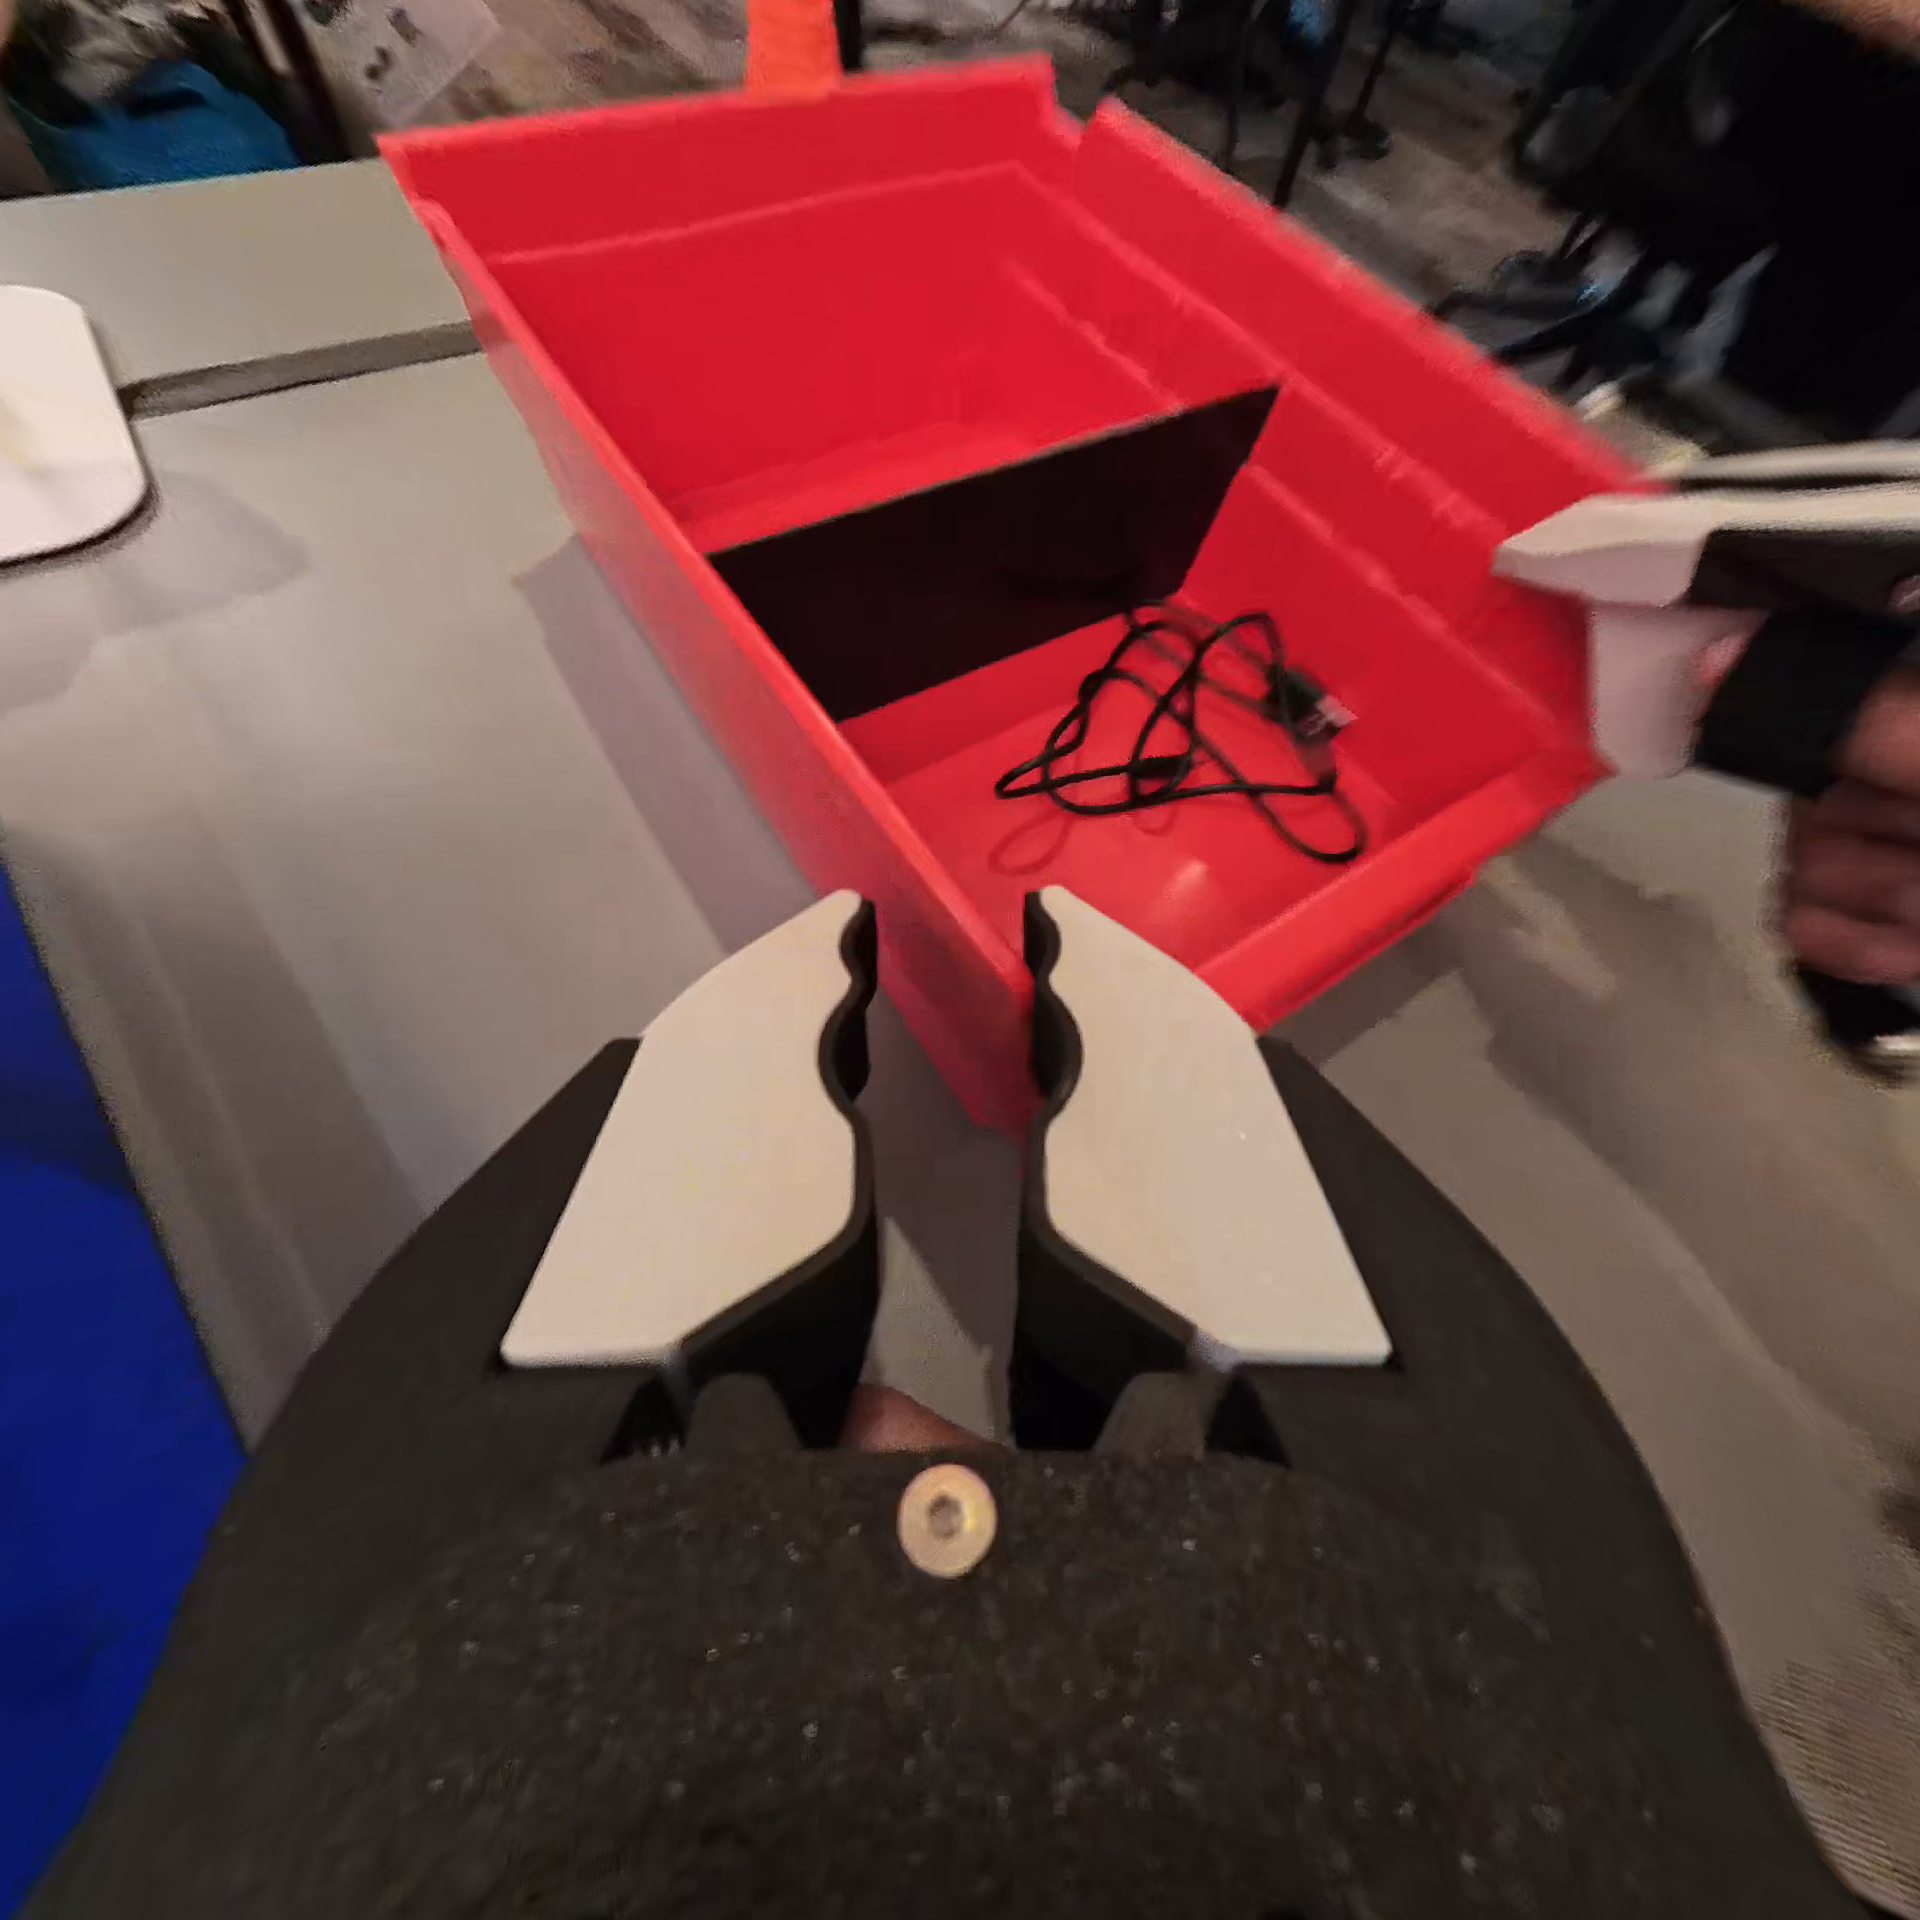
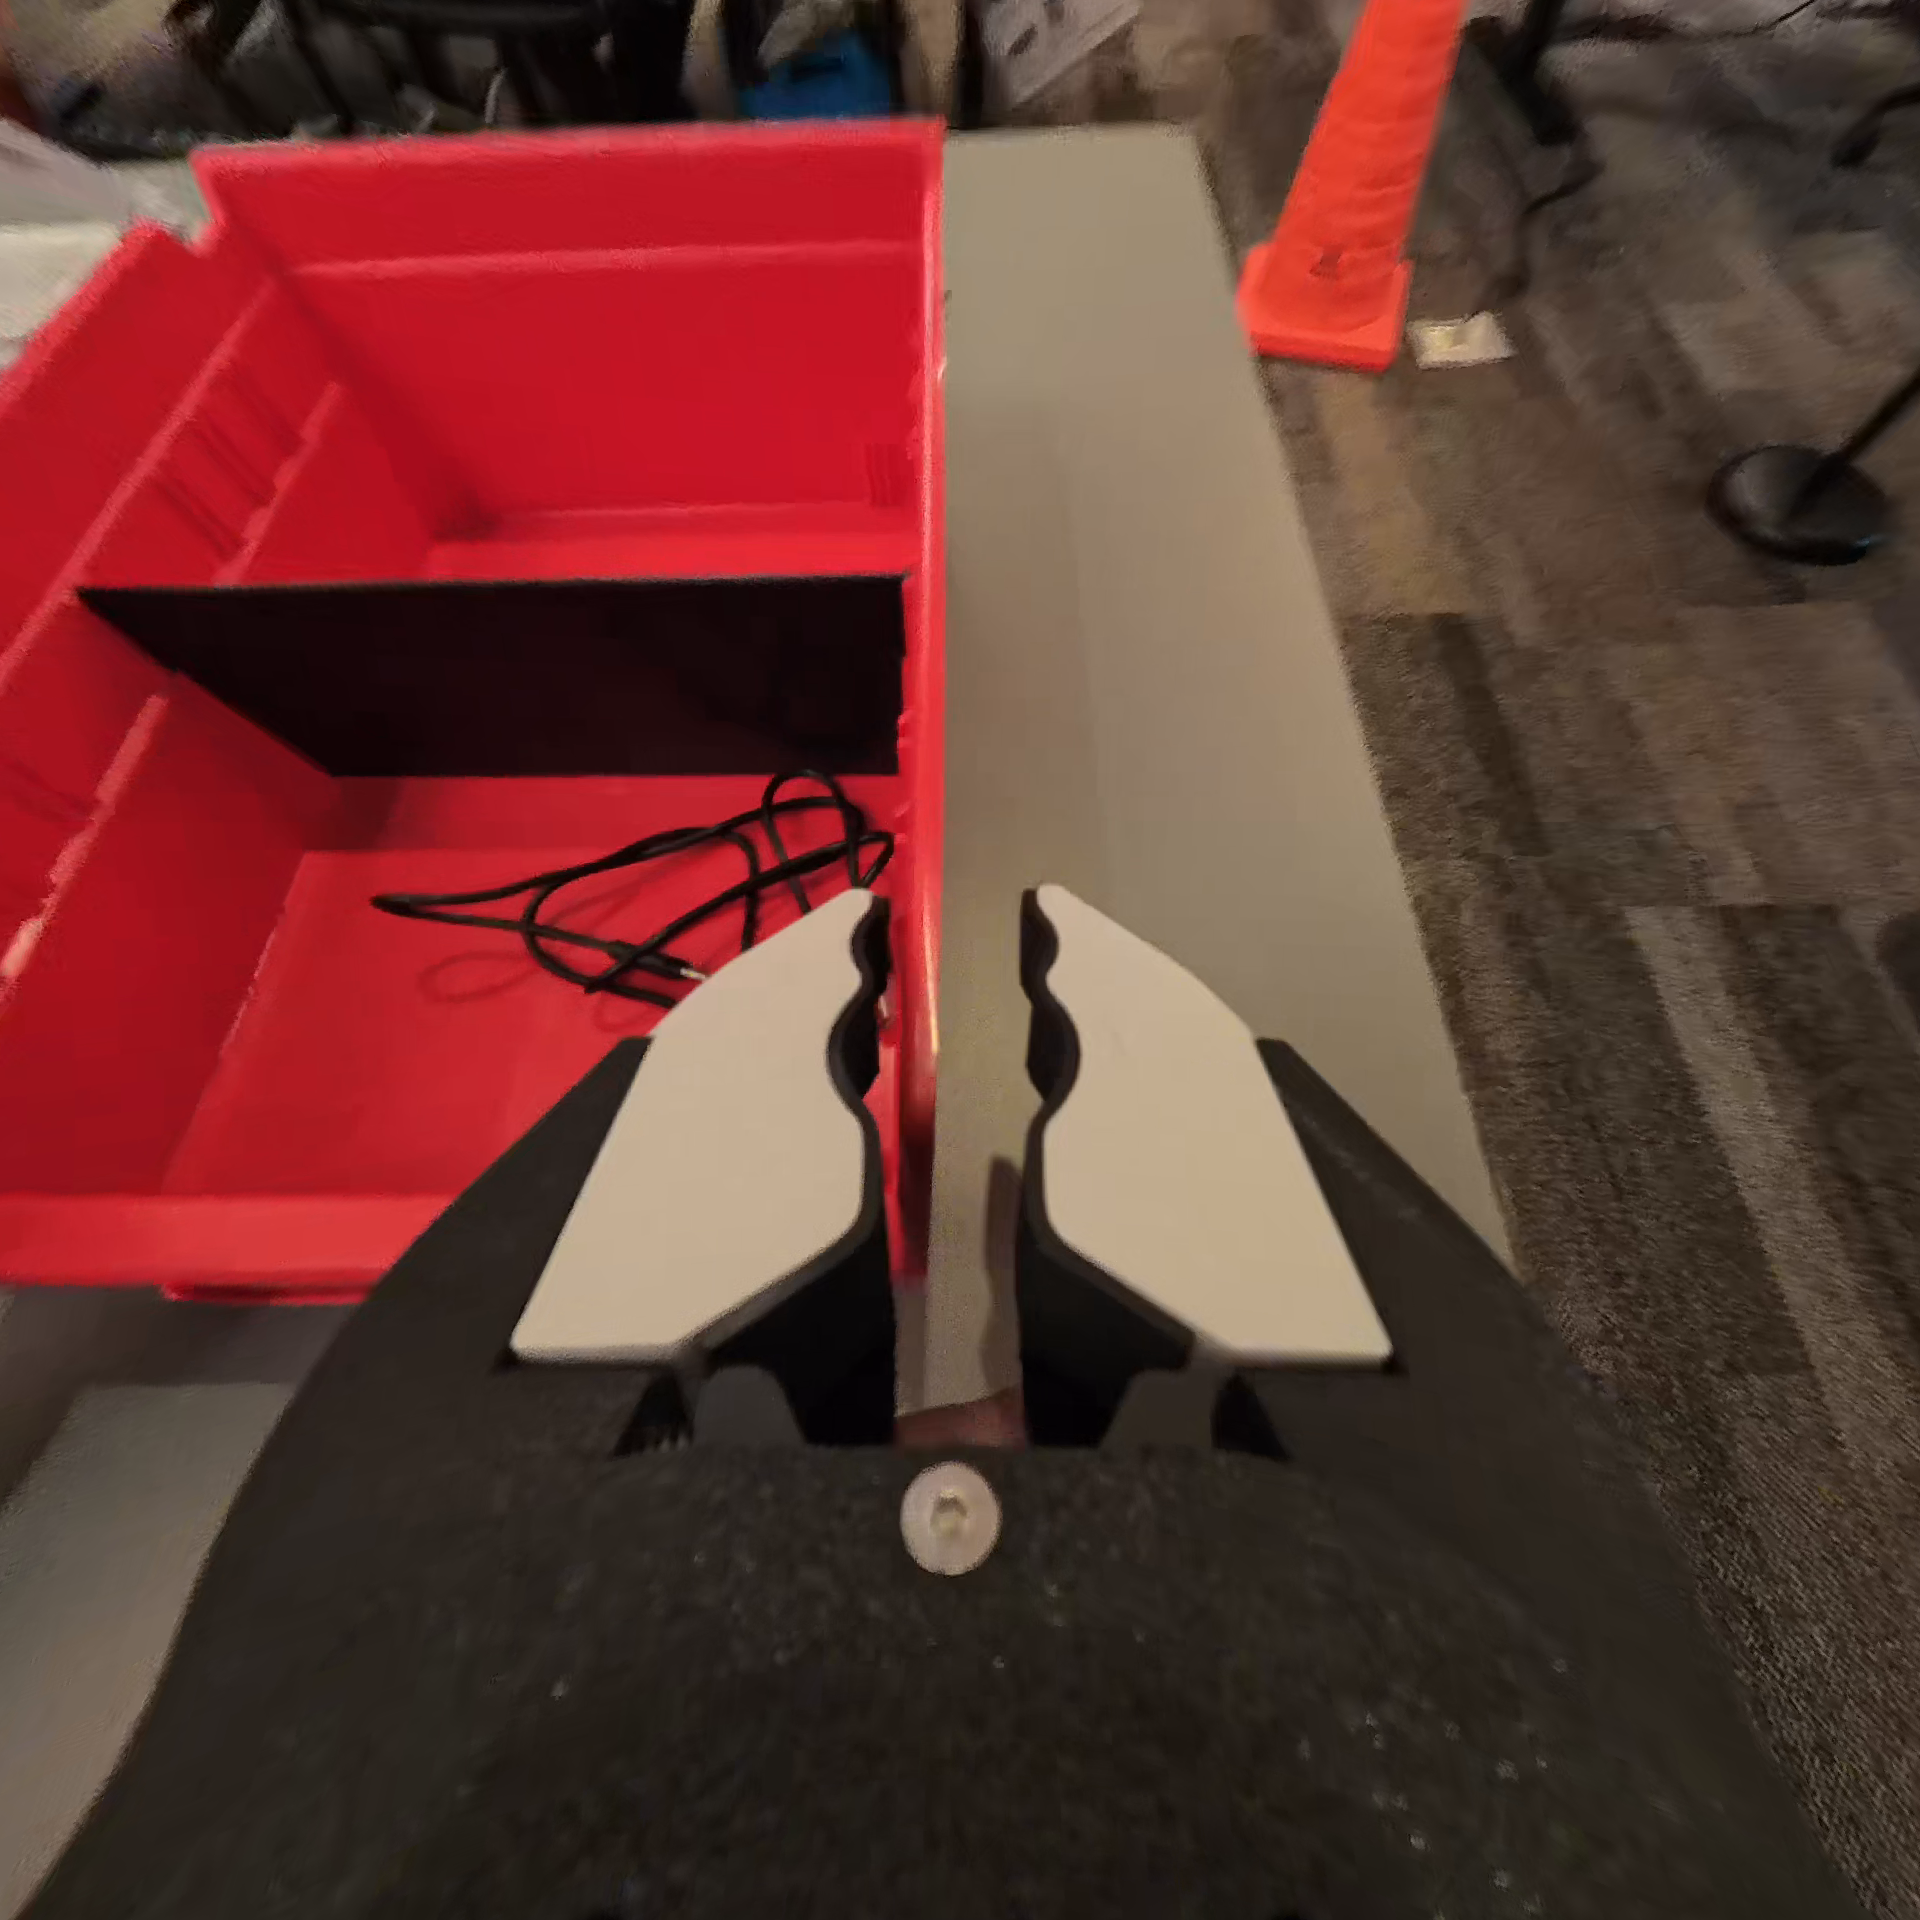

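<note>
A red plastic bin [image 1: 831, 343] stands on a grey table [image 1: 312, 779]. A black divider [image 1: 987, 561] crosses its middle. A tangled black cable [image 1: 1184, 727] lies in the near compartment. My left gripper [image 1: 948, 914] straddles the bin's near left wall at the corner, jaws narrowly apart and closed on it. My right gripper [image 2: 951, 914] straddles the bin's right wall [image 2: 925, 727], jaws closed on it. It also shows in the left wrist view [image 1: 1558, 540] at the bin's right rim. The bin [image 2: 582, 395], divider [image 2: 520, 675] and cable [image 2: 665, 894] show in the right wrist view.
A white rounded object [image 1: 52, 426] sits at the table's left. Something blue [image 1: 62, 1351] lies along the table's near left edge. An orange cone [image 2: 1351, 187] and a black stand base [image 2: 1803, 504] are on the carpet past the table's right edge [image 2: 1299, 623].
</note>
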`<state>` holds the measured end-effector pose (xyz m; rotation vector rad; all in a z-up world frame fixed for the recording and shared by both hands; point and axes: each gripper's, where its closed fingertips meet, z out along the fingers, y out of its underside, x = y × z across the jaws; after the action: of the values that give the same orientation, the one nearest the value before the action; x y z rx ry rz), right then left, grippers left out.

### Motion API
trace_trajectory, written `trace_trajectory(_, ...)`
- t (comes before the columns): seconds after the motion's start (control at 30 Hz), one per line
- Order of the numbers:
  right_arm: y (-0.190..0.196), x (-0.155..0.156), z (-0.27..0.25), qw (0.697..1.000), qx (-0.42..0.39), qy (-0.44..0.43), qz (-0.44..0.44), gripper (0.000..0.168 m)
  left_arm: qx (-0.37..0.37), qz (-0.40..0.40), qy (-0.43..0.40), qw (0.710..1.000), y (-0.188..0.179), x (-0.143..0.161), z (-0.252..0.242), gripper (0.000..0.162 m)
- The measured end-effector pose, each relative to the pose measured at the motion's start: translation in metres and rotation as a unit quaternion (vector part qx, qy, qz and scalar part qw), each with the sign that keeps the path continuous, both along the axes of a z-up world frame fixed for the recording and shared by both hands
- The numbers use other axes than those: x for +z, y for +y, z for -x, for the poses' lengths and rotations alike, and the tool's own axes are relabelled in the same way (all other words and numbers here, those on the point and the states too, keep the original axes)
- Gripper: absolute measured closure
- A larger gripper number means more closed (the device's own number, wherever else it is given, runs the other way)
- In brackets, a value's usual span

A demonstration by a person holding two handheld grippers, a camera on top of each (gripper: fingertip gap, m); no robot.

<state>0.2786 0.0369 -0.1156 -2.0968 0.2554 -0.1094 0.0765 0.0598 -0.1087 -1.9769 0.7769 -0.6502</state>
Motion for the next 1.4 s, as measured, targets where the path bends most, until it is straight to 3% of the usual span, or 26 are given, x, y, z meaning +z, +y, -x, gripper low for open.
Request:
trace_trajectory(0.1,-0.024,0.042,0.010,0.997,-0.024,-0.046,-0.065,0.137,-0.047,0.015,-0.082,0.995,-0.025,0.048,0.032,0.134)
trace_trajectory(0.17,-0.040,0.063,0.033,0.992,-0.015,-0.095,-0.079,0.130,-0.064,-0.015,-0.127,0.990,-0.037,0.085,0.072,0.124)
trace_trajectory(0.27,-0.047,0.063,0.108,0.991,0.061,-0.087,-0.077,0.123,-0.055,-0.084,-0.148,0.984,-0.041,0.132,0.151,0.122)
trace_trajectory(0.33,-0.045,0.052,0.177,0.988,0.134,-0.024,-0.079,0.120,0.003,-0.123,-0.092,0.988,-0.025,0.141,0.213,0.122)
trace_trajectory(0.47,-0.030,0.043,0.306,0.957,0.248,0.113,-0.100,0.117,0.107,-0.097,0.019,0.989,0.008,0.105,0.315,0.118)
trace_trajectory(0.6,0.006,0.032,0.359,0.958,0.234,0.136,-0.099,0.101,0.135,-0.067,0.127,0.980,0.016,0.034,0.347,0.103)
trace_trajectory(0.73,0.036,0.006,0.366,0.978,0.191,0.070,-0.046,0.106,0.163,0.008,0.076,0.984,0.024,-0.004,0.338,0.106)
trace_trajectory(0.83,0.041,-0.020,0.373,0.984,0.165,0.058,0.020,0.130,0.180,0.061,0.047,0.981,0.039,-0.022,0.336,0.123)
trace_trajectory(0.87,0.042,-0.024,0.371,0.987,0.147,0.051,0.028,0.133,0.181,0.064,0.043,0.980,0.044,-0.024,0.336,0.139)
trace_trajectory(0.97,0.038,-0.023,0.366,0.992,0.109,0.054,0.039,0.161,0.209,0.034,0.080,0.974,0.056,-0.025,0.349,0.155)
trace_trajectory(1.17,0.034,-0.020,0.381,0.997,0.074,0.013,0.034,0.165,0.212,0.001,0.081,0.974,0.055,-0.018,0.368,0.157)
trace_trajectory(1.4,0.061,-0.012,0.485,0.991,0.128,0.028,0.007,0.164,0.251,-0.028,0.085,0.964,0.075,-0.003,0.473,0.158)
